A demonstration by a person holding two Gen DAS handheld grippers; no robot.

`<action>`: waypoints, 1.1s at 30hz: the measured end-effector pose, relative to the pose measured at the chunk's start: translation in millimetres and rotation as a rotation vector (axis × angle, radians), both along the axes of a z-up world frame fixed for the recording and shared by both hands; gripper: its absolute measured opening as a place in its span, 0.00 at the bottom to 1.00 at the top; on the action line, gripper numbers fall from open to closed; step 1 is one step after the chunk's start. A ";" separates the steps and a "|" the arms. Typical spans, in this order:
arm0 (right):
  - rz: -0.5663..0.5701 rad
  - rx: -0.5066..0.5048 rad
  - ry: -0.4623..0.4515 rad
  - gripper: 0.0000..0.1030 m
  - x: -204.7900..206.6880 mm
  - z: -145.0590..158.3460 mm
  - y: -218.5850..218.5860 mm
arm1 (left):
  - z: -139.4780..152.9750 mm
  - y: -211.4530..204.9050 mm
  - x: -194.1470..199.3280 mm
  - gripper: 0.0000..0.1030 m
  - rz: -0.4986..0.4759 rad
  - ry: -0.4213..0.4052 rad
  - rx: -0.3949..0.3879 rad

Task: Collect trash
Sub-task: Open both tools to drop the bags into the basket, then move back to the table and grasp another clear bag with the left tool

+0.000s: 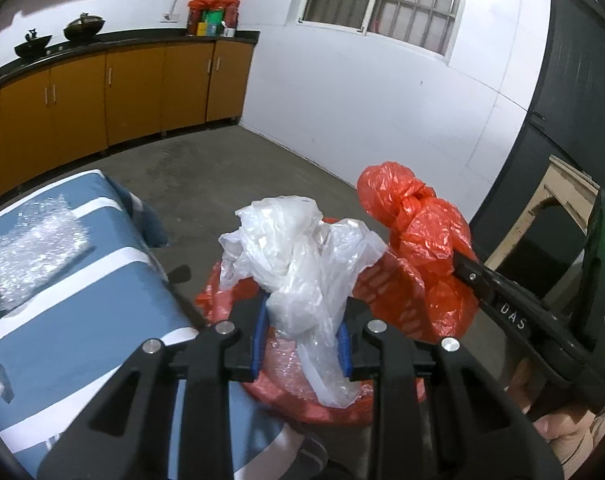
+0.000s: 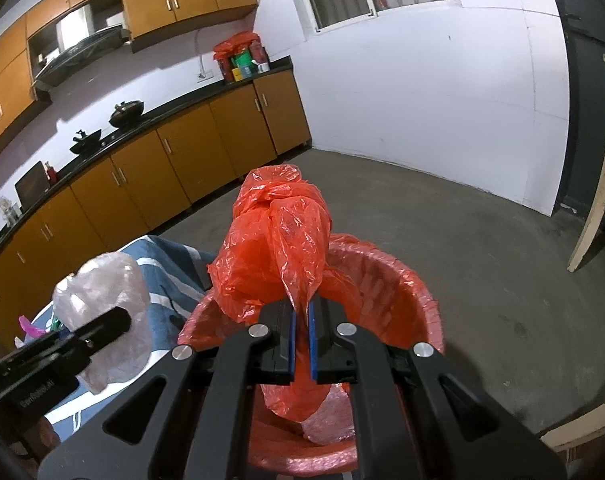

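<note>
Blue-padded fingers of my left gripper point(image 1: 302, 344) are pinched on a crumpled white translucent plastic bag point(image 1: 298, 256), jaws only partly apart because the film bunches between them. My right gripper point(image 2: 301, 332) is clamped fully down on a knotted orange-red plastic bag point(image 2: 278, 248), a thin fold squeezed between its pads. Both bundles hang over the round bin lined with a red plastic liner point(image 2: 398, 280), which stands on the floor just beside the corner of the blue-and-white striped table cover point(image 1: 82, 320). I judge both bags feather-light, floppy and slippery, so gripping gathered folds or the knot suits best. Inside the bin I see crinkled clear film. Bubble wrap point(image 1: 34, 248) lies near the cover's left edge.
</note>
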State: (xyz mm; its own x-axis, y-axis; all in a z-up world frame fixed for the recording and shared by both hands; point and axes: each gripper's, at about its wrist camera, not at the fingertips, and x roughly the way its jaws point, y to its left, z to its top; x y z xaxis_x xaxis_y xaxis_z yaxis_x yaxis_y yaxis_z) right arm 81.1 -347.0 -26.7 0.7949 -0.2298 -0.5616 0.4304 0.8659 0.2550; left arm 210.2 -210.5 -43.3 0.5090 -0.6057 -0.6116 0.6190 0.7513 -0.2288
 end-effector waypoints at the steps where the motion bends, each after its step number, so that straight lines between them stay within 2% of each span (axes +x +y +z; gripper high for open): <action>1: -0.003 0.001 0.000 0.05 1.2 0.0 -0.6 | -1.9 -1.5 4.2 0.28 -0.008 0.005 0.002; 6: -0.016 0.019 -0.003 0.05 2.7 -1.2 -8.6 | -12.5 -14.4 8.7 0.30 -0.026 0.026 0.018; 9: -0.016 0.027 -0.002 0.09 4.1 -2.5 -7.4 | -20.4 -18.9 11.7 0.39 -0.023 0.043 0.029; 13: -0.020 0.041 0.005 0.30 3.3 -7.7 -11.1 | -31.9 -16.0 16.9 0.48 -0.007 0.070 0.041; 14: -0.024 0.049 0.006 0.32 2.6 -9.4 -11.6 | -33.7 -14.2 17.4 0.48 -0.003 0.074 0.044; 18: -0.029 0.053 0.011 0.32 2.2 -10.4 -11.4 | -37.4 -7.5 18.4 0.49 0.024 0.075 0.056; 25: -0.011 0.025 0.019 0.32 7.5 -6.8 -5.9 | -33.5 22.3 17.8 0.58 0.128 0.026 0.082; 33: 0.040 -0.009 0.030 0.32 14.9 -5.0 15.3 | -30.7 89.3 12.9 0.62 0.299 -0.034 0.142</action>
